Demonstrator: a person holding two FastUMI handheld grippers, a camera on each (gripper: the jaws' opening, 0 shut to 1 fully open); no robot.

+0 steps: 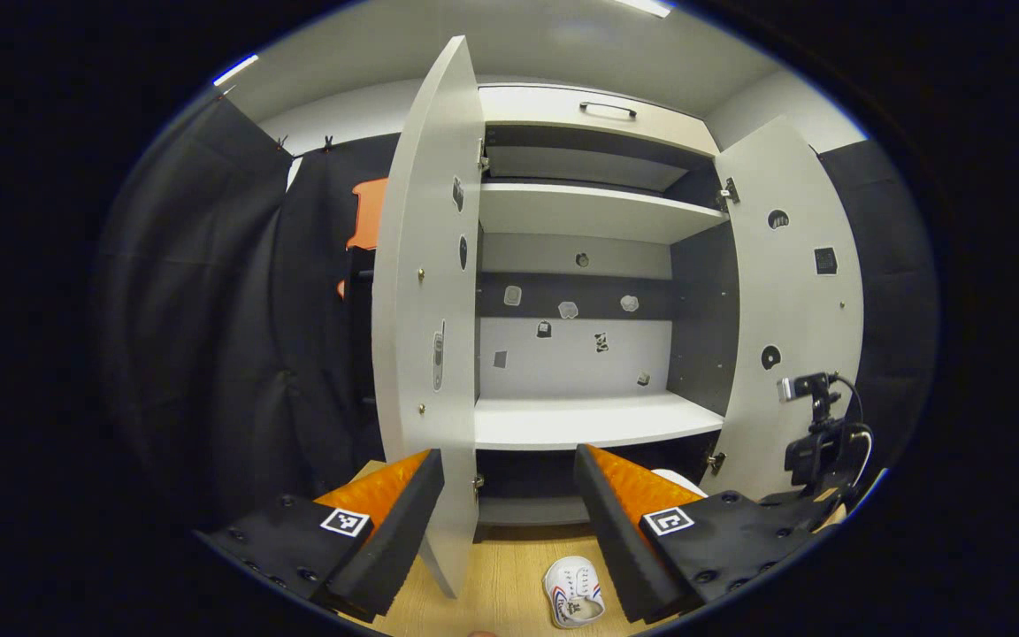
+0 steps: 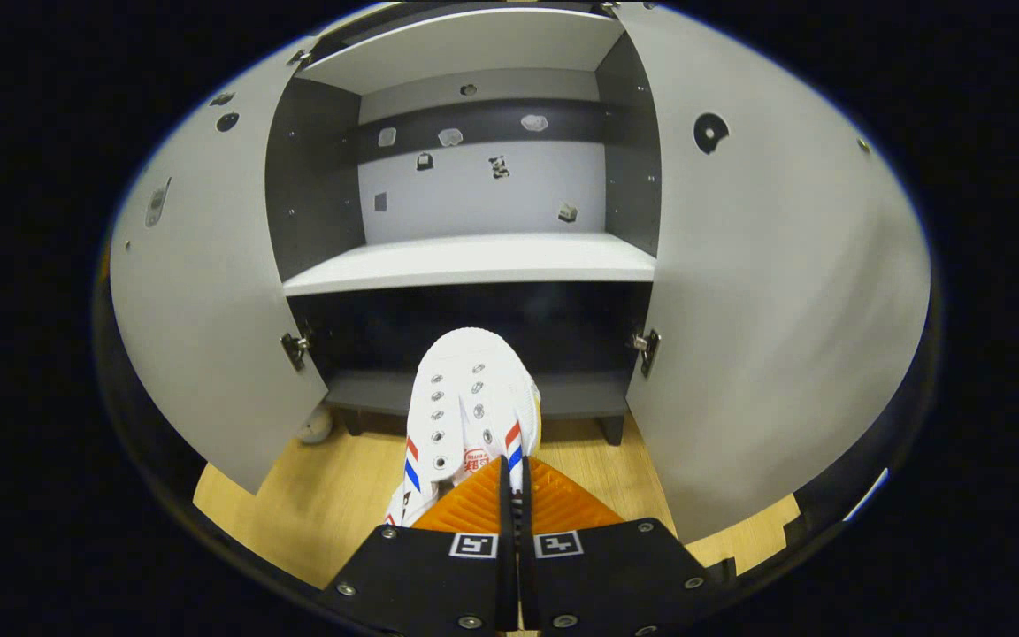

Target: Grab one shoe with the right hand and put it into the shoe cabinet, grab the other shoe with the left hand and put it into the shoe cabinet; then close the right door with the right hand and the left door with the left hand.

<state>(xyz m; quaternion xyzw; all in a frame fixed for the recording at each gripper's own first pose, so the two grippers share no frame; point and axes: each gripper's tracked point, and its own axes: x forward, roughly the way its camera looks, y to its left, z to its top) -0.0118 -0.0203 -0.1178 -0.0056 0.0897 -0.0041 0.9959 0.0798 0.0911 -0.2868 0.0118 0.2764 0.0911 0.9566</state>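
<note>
My right gripper [image 2: 509,482] is shut on a white shoe [image 2: 470,398] with red and blue stripes, pinching its side near the heel. The toe points into the cabinet's dark bottom compartment [image 2: 474,389], just above the wooden floor. The other white shoe [image 1: 573,594] lies on the floor in front of the cabinet, below and between my left gripper's fingers. My left gripper [image 1: 509,500] is open and holds nothing. Both cabinet doors stand open: the left door [image 1: 425,310] and the right door [image 1: 792,292]. The right gripper's body [image 1: 815,442] shows by the right door.
A white middle shelf [image 1: 589,420] and an upper shelf [image 1: 580,212] sit inside the cabinet, with a drawer handle [image 1: 607,109] on top. The left door's edge stands close to my left gripper's left finger. Black cloth walls flank the cabinet. The floor [image 2: 315,495] is light wood.
</note>
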